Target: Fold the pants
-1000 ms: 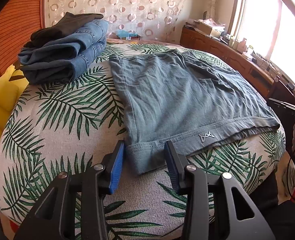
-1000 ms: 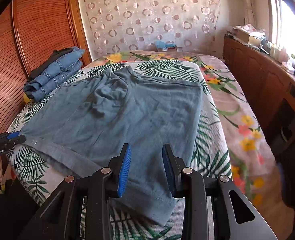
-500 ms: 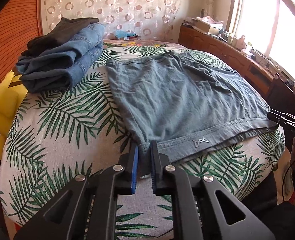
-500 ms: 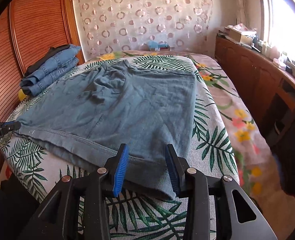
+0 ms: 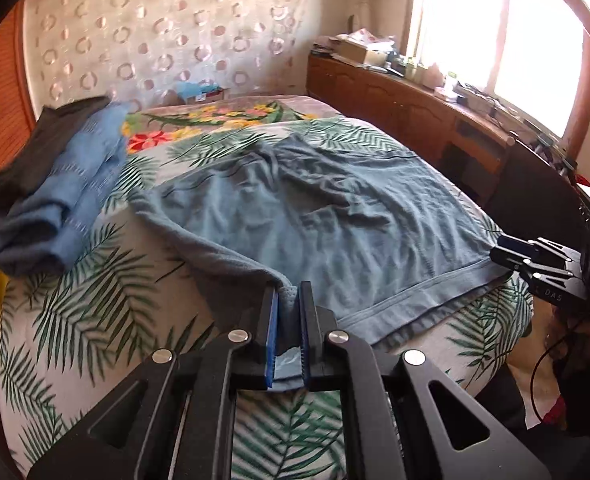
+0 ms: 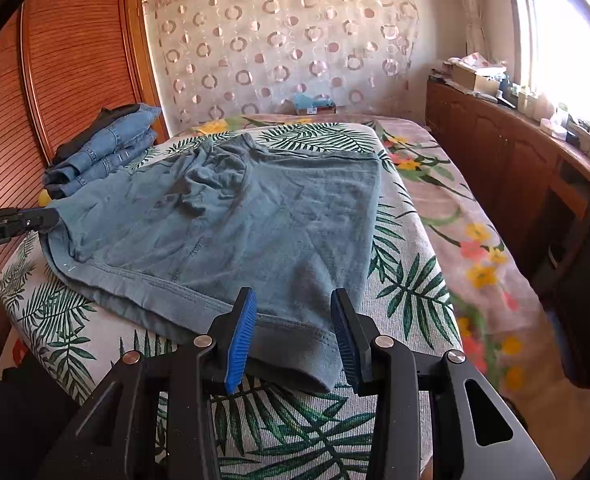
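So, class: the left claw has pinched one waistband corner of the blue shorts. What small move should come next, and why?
Probably close the right claw on the shorts' other corner: its jaws stand open astride it, while the left claw already grips and lifts its corner.

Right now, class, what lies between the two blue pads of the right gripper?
In the right wrist view, the near corner of the grey-blue shorts lies between the right gripper's open pads, unpinched.

shorts [image 6: 231,216] spread on bed [image 6: 415,248] | folded jeans pile [image 6: 107,148] behind-left of shorts, on bed | cabinet [image 6: 507,160] right of bed, under window [image 6: 563,40]
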The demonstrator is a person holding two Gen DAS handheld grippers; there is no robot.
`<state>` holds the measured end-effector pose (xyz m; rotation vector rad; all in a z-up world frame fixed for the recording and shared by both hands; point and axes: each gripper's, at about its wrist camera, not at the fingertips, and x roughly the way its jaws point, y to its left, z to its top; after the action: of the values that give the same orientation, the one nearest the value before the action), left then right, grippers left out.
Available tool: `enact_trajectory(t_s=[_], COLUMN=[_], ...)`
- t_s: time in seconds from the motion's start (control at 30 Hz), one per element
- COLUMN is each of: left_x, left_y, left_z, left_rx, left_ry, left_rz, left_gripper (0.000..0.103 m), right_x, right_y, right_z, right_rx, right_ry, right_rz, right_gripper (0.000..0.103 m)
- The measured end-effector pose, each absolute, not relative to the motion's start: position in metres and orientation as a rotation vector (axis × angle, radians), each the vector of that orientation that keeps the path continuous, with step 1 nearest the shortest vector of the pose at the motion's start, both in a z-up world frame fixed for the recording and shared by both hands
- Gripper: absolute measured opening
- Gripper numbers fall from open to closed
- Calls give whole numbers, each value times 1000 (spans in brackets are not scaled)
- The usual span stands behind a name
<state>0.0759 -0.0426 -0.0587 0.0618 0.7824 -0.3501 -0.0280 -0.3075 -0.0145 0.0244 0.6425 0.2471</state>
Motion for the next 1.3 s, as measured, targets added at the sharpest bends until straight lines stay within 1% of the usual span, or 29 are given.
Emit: enact_trajectory(t_s=[0.53,0.97,1.07,1.1,1.13,1.2,1.23,1.27,1.3], left_x=[102,110,108,107,106,104,103,101,102], left_y=[-152,-203,-199,-196,-195,-187,-183,-179,-175], left_z=[-25,-30,-31,-30,-29,-27,-26,-25,-26], left_rx=[167,191,182,186,185,174,170,166,166], left_ry=[745,771,782,782,779,770,767,761,757], left_rz=[-565,-616,-598,-582,-575,-558,-550,-545,-540], left_gripper=[10,10,16,21,22,34,38,46,47], right_x=[-38,-43,-43,-43,-41,-40,-39,-37,-35], right_y=[-332,-335,-331,-332,-331,-329,-328,-327,-324], right_z=[-19,-19,-18,-19,-18,-19,-20,-20,-20], right_rx=[81,88,86,87,87,87,86,84,82], right_ry=[613,601,600,598,597,598,599,600,600], right_rz=[217,222,228,231,235,240,243,246,248], right_gripper=[40,40,40,40,40,40,40,40,40])
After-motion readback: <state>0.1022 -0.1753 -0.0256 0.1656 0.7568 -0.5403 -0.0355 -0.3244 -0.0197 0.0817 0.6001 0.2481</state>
